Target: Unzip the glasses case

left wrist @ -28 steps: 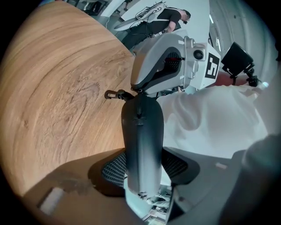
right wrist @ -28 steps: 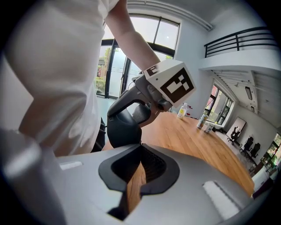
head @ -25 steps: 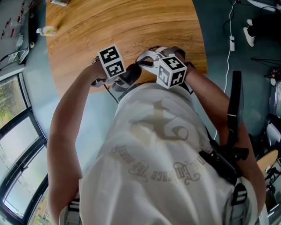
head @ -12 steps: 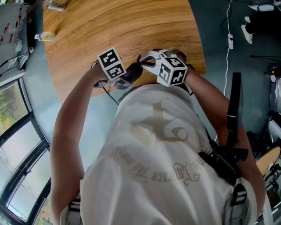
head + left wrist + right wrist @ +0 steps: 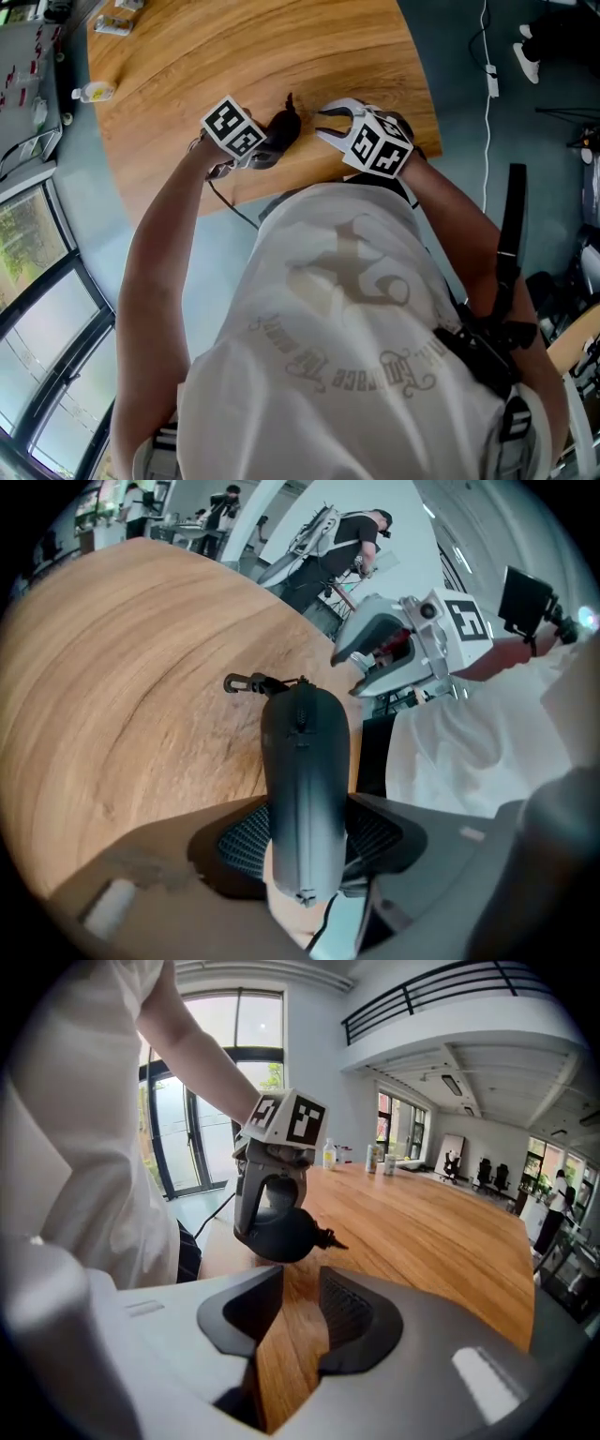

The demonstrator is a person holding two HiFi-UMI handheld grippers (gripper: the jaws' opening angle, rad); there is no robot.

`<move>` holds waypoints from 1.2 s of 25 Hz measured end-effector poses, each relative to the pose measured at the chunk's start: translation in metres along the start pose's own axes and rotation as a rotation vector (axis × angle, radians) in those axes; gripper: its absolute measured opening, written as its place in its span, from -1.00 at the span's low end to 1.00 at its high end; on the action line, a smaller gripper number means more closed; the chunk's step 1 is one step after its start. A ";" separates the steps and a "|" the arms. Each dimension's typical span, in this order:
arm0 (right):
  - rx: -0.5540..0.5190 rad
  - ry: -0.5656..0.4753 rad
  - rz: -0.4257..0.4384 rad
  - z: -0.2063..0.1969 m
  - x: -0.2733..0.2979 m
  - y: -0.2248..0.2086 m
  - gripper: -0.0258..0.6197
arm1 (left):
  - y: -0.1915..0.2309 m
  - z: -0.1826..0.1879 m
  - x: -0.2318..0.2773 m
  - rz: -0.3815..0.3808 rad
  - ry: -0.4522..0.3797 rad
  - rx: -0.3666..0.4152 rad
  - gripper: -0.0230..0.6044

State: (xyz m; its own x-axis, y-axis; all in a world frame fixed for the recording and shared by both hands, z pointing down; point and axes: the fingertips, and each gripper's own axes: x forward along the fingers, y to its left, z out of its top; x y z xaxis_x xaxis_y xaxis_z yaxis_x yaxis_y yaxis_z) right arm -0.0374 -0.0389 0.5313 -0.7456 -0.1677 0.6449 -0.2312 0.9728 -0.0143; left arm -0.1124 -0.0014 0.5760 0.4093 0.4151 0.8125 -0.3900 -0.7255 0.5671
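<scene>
The glasses case (image 5: 305, 780) is being gripped by the left gripper (image 5: 305, 844) over the table (image 5: 122, 667), its long axis along the jaws, clip end pointing away. The jaws of the right gripper (image 5: 298, 1321) are being opened, empty.

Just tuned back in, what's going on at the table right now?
A person holds a hand-held gripper in each hand at the wooden table. The left hand-held gripper is clamped on the dark glasses case. The right hand-held gripper is off to the side, clear of the case, its jaws opening with nothing between them. Whether the zip is undone cannot be told.
</scene>
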 end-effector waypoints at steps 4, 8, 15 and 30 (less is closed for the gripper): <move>0.071 0.042 -0.027 -0.020 -0.008 0.000 -0.54 | 0.006 0.001 0.006 -0.041 0.025 -0.017 -0.07; 0.109 0.046 -0.041 -0.026 -0.013 0.001 -0.57 | 0.017 0.000 0.012 -0.046 0.040 -0.029 -0.06; 0.153 0.040 -0.063 -0.035 -0.019 -0.005 -0.60 | 0.033 0.010 0.002 0.011 -0.025 -0.041 0.11; 0.104 -0.011 -0.001 -0.014 -0.007 -0.006 -0.73 | 0.052 -0.001 -0.037 0.283 -0.280 -0.129 -0.17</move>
State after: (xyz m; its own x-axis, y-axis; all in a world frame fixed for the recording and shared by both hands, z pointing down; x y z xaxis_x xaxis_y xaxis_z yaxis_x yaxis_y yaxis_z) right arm -0.0223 -0.0412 0.5372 -0.7523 -0.1707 0.6363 -0.2948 0.9510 -0.0934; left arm -0.1486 -0.0541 0.5754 0.4727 0.0314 0.8807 -0.6117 -0.7077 0.3536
